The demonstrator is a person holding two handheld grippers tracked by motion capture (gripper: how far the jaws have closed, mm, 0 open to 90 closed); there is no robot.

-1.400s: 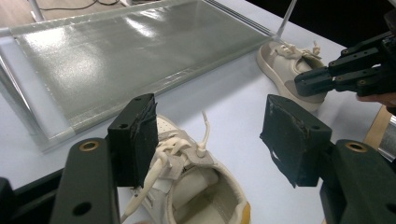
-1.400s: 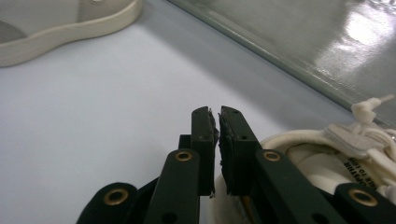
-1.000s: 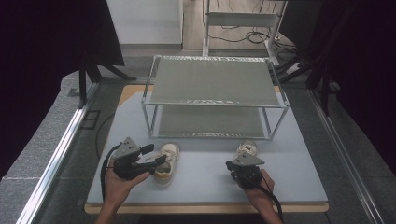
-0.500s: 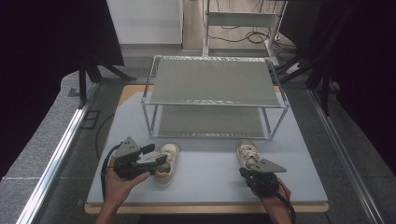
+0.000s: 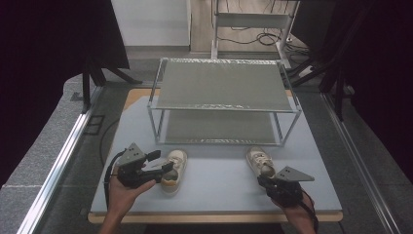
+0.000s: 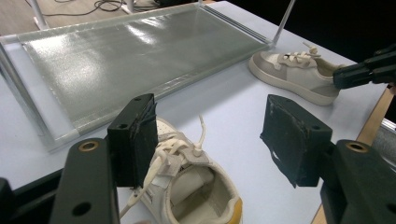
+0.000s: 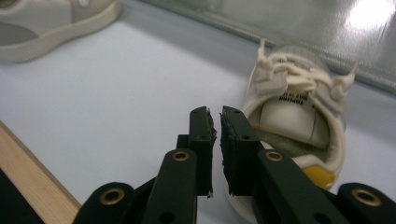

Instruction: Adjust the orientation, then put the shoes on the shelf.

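Two cream sneakers are lying on the pale blue desk (image 5: 214, 187), both in front of the two-tier wire rack (image 5: 224, 105) that is standing toward the far edge. The left sneaker (image 5: 174, 165) is sitting near the front-left corner with its toe pointing toward the rack; the right sneaker (image 5: 258, 162) is sitting toward the front-right, toe likewise facing the rack, well apart from the first.

The left gripper (image 5: 163, 167) is hovering at the heel end of the left sneaker. In the left gripper view its jaws are standing wide apart, the near pad lying beside the laces and the other out over bare desk; they are gripping nothing.

The right gripper (image 5: 267, 180) is sitting just behind the heel of the right sneaker. In the right gripper view its jaws are nearly closed, a thin gap showing between the pads, with nothing between them; whether they are touching the heel cannot be told.
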